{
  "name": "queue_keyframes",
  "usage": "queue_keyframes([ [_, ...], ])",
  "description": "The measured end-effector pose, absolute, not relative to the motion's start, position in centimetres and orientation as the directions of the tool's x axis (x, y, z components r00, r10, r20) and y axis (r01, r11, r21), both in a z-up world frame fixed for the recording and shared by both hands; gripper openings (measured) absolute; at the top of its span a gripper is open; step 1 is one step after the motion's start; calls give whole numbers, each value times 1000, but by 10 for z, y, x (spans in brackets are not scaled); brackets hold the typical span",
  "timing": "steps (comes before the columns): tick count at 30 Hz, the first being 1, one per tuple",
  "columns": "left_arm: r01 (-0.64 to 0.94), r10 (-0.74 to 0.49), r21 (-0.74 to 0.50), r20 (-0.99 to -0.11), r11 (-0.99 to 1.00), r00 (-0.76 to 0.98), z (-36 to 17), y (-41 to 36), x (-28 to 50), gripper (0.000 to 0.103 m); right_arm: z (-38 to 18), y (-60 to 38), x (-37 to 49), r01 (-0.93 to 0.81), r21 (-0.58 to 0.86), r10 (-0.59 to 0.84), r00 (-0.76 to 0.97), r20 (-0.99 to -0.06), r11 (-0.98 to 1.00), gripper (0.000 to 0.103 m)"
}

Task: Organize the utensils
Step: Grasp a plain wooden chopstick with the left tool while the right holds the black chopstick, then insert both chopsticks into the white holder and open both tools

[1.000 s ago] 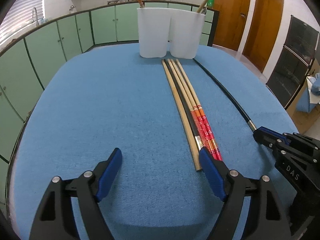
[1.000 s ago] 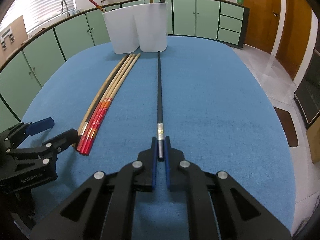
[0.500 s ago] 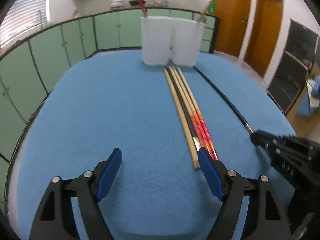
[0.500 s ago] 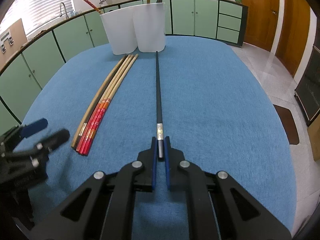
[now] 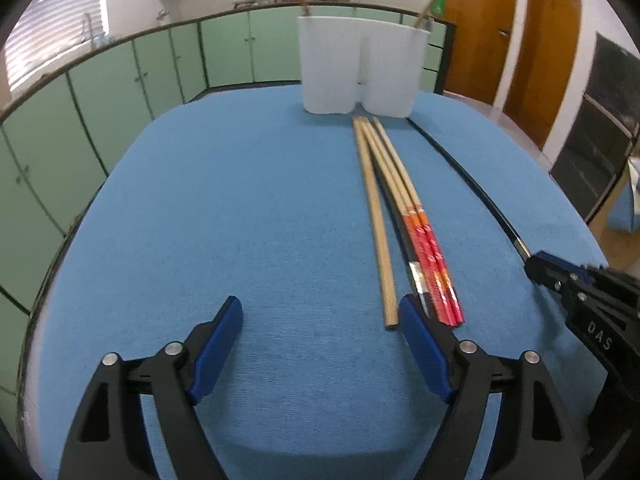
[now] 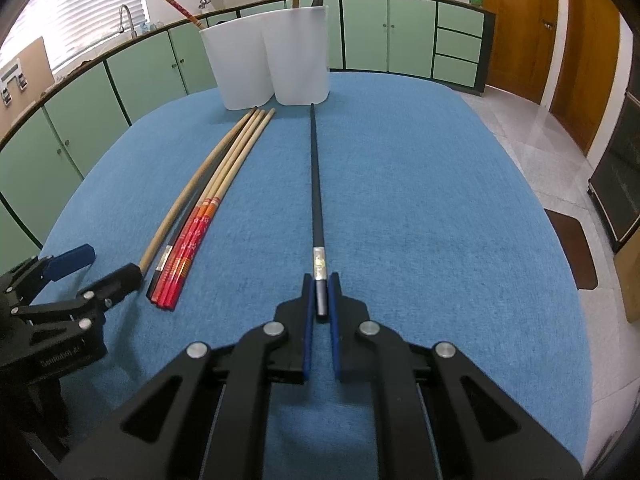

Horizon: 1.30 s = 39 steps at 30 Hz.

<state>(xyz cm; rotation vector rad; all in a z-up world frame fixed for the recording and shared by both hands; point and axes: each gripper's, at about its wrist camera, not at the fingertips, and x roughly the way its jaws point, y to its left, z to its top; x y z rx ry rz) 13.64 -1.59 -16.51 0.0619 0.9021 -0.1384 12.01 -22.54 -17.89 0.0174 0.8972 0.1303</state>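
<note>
Right hand-held gripper is pinching the near end of the black chopstick, pads pressed on either side just behind its silver band. Left hand-held gripper is spread wide and holding nothing, low over the near part of the tabletop with its right pad just beside the bundle's near ends.

Biggest thing first: the blue tabletop carries everything. At its far edge stand the two white holders, touching each other, each already with a stick or two poking out. In front of them, running from the far edge toward the near one, lie the bundled chopsticks, some plain wood and some red-handled, packed side by side. The black chopstick lies apart to their right, its tip almost at the right holder.

My take on the step: the grip is right at the very end, so the long stick will probably want to droop or swivel. I'd lift slowly, tip it upright before moving, then drop the point into a holder without bumping the rim.
</note>
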Motion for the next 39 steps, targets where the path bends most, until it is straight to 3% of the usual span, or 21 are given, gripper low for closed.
queue_keyframes([
  [5, 170, -99, 7, -788, 985, 607, -166, -22, 138, 66, -179, -229, 119, -118, 67, 126, 613, -780, 991, 8],
  [12, 229, -163, -26, -780, 973, 604, -163, -33, 135, 8, -179, -226, 119, -138, 53, 127, 613, -780, 989, 6],
  [18, 202, -196, -88, -770, 975, 607, -161, -25, 137, 7, -176, -230, 116, -140, 83, 153, 618, -771, 987, 6],
  [22, 196, -196, -89, -745, 976, 637, -144, -22, 131, 7, -158, -230, 110, -161, 26, 128, 669, -732, 987, 6],
  [39, 229, -243, -89, -495, 969, 835, -11, -9, 142, 7, -28, -262, 127, -204, 133, 243, 820, -518, 970, 6],
])
